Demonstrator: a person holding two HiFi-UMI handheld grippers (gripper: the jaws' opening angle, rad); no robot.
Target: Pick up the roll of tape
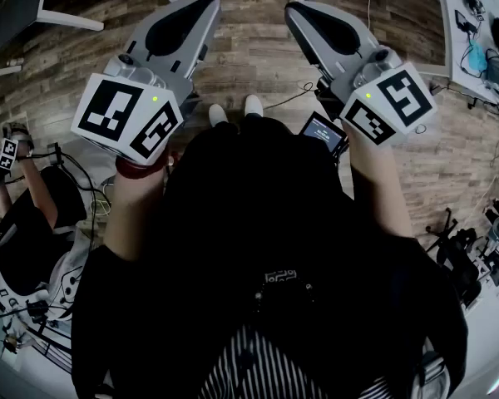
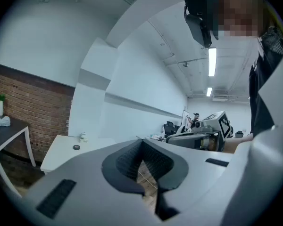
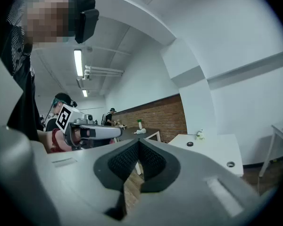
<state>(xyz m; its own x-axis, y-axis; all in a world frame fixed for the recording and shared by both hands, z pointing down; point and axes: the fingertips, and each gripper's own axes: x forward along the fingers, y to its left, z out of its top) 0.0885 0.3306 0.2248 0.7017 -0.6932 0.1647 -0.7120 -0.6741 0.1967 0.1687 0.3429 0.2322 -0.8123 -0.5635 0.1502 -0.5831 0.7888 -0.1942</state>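
A: Grippers, counted?
B: Two. The left gripper (image 1: 206,8) and the right gripper (image 1: 294,13), side by side above the wooden floor (image 1: 258,56), one marker cube (image 1: 129,115) on the back of each.
A: State of the left gripper (image 2: 142,144)?
B: Closed, pads pressed together at the tips. Nothing gripped; only floor showing through the slit below.
A: And the right gripper (image 3: 139,147)?
B: Same: closed tight, empty.
A: Roll of tape?
B: One, most likely the small dark disc: roll of tape (image 2: 76,147) lying flat on a white table (image 2: 56,159), well ahead of both grippers, touched by neither. Same roll of tape (image 3: 190,144) in the right gripper view. Too small to confirm more.
A: Anything else up there?
B: One small white object (image 2: 83,136) just beside the disc, plus one grey ring (image 3: 231,164) nearer the table's edge.
A: Other furniture?
B: One dark table (image 2: 12,128) by the brick wall, one white vase (image 2: 0,108) on it.
A: Down below?
B: Two white shoes (image 1: 219,115) between the grippers, one lit screen (image 1: 324,131) near the right forearm.
A: Other people?
B: One person (image 1: 29,231) at the left edge of the head view.
A: Lamps?
B: Two ceiling lights (image 2: 212,62) in the left gripper view.
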